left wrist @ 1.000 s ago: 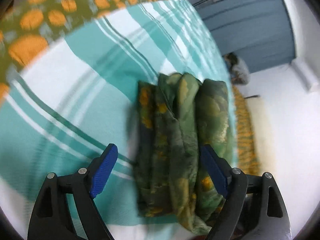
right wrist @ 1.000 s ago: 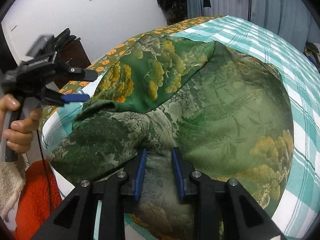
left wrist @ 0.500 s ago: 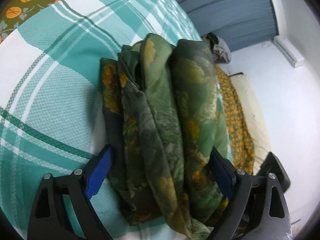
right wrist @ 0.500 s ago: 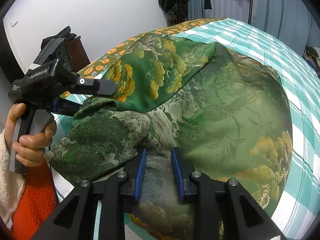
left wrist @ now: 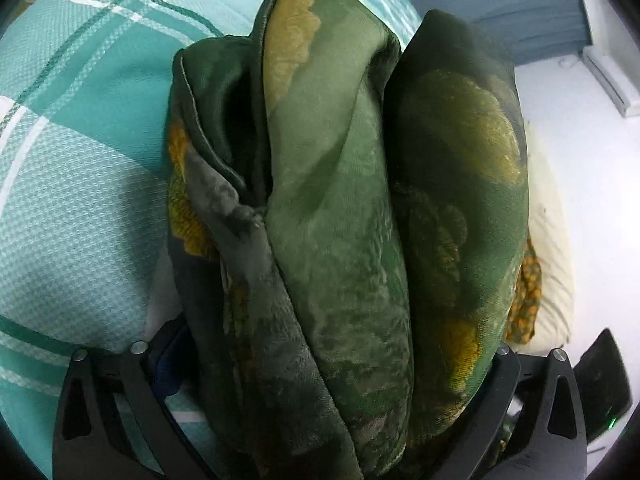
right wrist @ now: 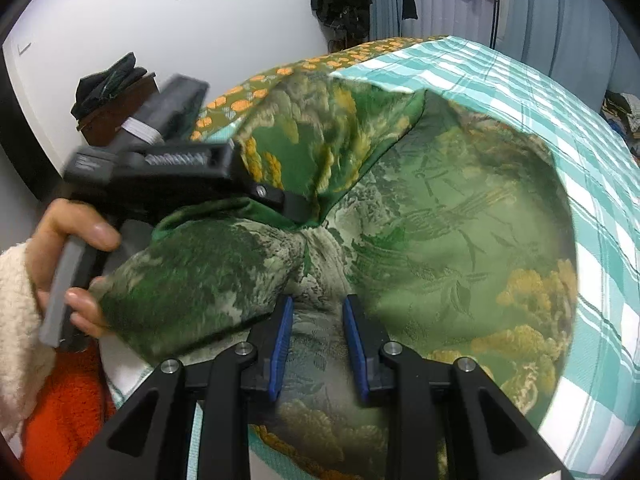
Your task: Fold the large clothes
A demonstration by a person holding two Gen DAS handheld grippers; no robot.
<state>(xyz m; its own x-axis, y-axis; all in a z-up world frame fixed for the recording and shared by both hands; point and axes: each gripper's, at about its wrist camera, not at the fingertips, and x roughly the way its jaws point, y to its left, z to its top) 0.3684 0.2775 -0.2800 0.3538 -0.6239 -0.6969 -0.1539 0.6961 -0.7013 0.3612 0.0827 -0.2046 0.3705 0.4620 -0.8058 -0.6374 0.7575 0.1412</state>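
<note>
A green garment with a gold and grey landscape print (right wrist: 460, 216) lies folded on the bed. In the left wrist view its layered folded edge (left wrist: 340, 220) fills the frame and sits between my left gripper's (left wrist: 328, 360) wide-open jaws. The blue pads are mostly hidden by cloth. In the right wrist view my left gripper (right wrist: 292, 208) reaches over the left folded part. My right gripper (right wrist: 318, 344) is shut on a pinch of the garment at its near edge.
The bed has a teal and white checked sheet (right wrist: 592, 152) over an olive cover with orange spots (right wrist: 256, 92). An orange fluffy item (right wrist: 68, 420) lies at the lower left. A dark cabinet with clothes (right wrist: 108, 96) stands by the white wall.
My left gripper has moved forward onto the garment's folded edge, so the cloth now sits between its open jaws. The right gripper has kept its hold in place.
</note>
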